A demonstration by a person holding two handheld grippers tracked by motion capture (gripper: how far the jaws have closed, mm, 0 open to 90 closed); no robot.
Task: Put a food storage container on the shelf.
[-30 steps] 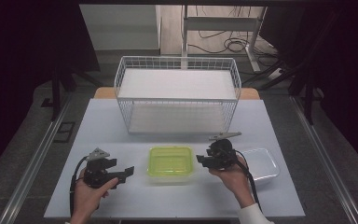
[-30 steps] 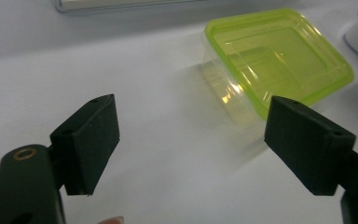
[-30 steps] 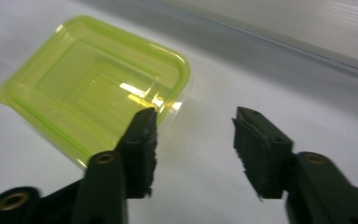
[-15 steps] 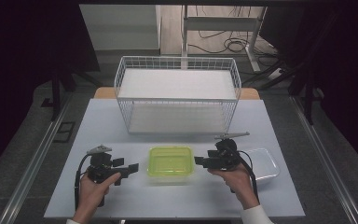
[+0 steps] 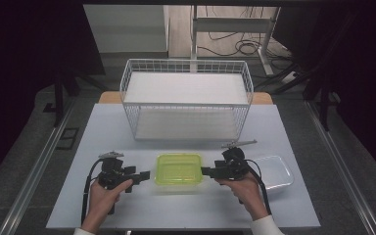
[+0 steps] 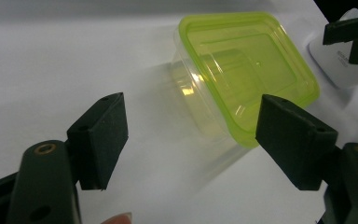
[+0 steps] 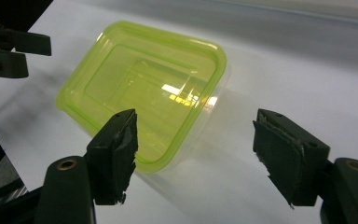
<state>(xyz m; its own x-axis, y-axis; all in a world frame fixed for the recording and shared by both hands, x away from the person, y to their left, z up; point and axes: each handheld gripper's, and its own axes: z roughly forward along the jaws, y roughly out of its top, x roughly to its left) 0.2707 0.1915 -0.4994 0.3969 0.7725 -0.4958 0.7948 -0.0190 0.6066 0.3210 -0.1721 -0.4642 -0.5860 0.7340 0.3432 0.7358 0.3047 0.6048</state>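
A clear container with a yellow-green lid (image 5: 178, 169) rests on the white table near its front edge. My left gripper (image 5: 146, 174) points at the container's left end, open, and its jaws have just been closing a little with nothing between them. In the left gripper view the lid (image 6: 249, 65) lies just beyond my left gripper (image 6: 191, 102). My right gripper (image 5: 206, 171) faces the container's right end, open after its jaws have just been widening. In the right gripper view the lid (image 7: 144, 88) reaches the left pad of my right gripper (image 7: 196, 126), with no grip on it.
A white wire basket (image 5: 186, 98) stands behind the container at the table's middle back. A clear tray (image 5: 276, 171) lies to the right of my right hand. The table's front edge runs close below both hands.
Both hands have stayed at the container's ends. The left gripper has turned a little and now points more level at the container. The container has not moved.
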